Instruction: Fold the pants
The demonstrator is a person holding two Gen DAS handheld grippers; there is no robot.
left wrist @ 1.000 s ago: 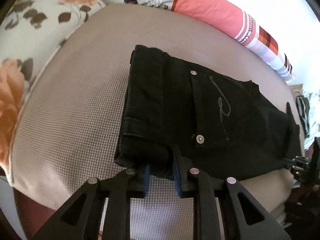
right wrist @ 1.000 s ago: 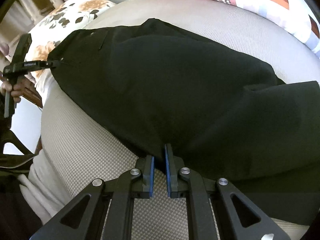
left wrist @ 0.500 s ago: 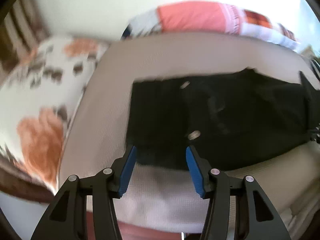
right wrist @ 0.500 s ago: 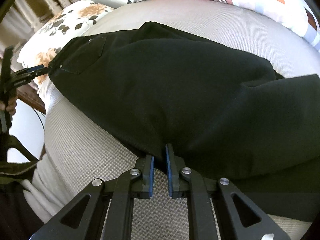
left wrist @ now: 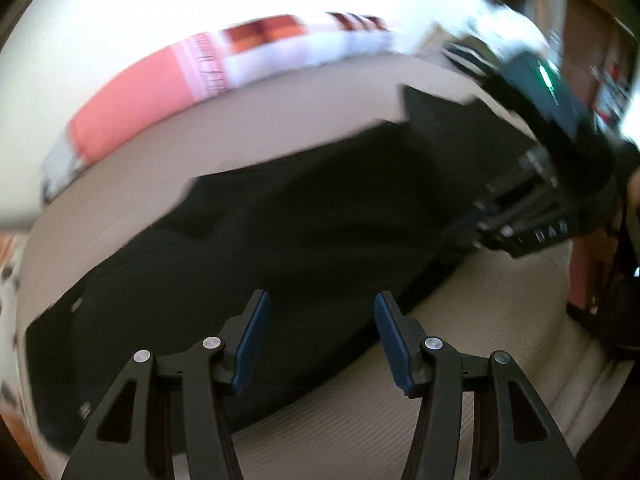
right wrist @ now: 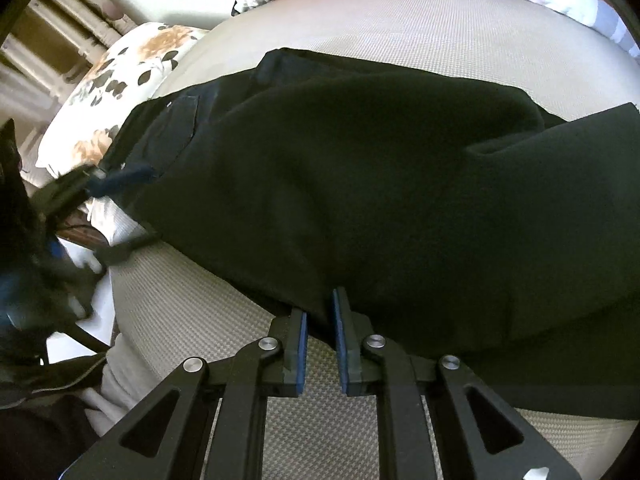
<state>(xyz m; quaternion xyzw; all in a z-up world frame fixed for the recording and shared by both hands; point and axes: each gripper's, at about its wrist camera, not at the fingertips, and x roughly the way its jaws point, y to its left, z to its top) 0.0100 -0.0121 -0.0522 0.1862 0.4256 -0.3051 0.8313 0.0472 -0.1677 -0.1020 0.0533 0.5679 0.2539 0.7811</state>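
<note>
Black pants [left wrist: 300, 240] lie folded lengthwise on a beige bed cover [left wrist: 360, 420]. My left gripper [left wrist: 322, 296] hangs open over the near edge of the pants, its blue pads wide apart and gripping nothing; the view is motion-blurred. In the right wrist view the pants [right wrist: 360, 180] spread across the cover [right wrist: 440, 32], back pocket at the far left. My right gripper [right wrist: 319, 304] is shut on the near edge of the fabric, pinched between its pads. The right gripper [left wrist: 520, 216] also shows at the right of the left view, and the blurred left gripper [right wrist: 120, 178] near the waistband.
A pink striped pillow [left wrist: 140, 96] lies along the far side of the bed. A floral pillow [right wrist: 120, 68] sits beyond the waistband end. Part of the person [right wrist: 24, 240] stands at the bed's left edge. Furniture [left wrist: 592, 40] stands at the far right.
My left gripper let go of the waistband corner, opened wide and swung along the pants toward the right gripper, rolling as it went. The right gripper kept its pinch and stayed in place.
</note>
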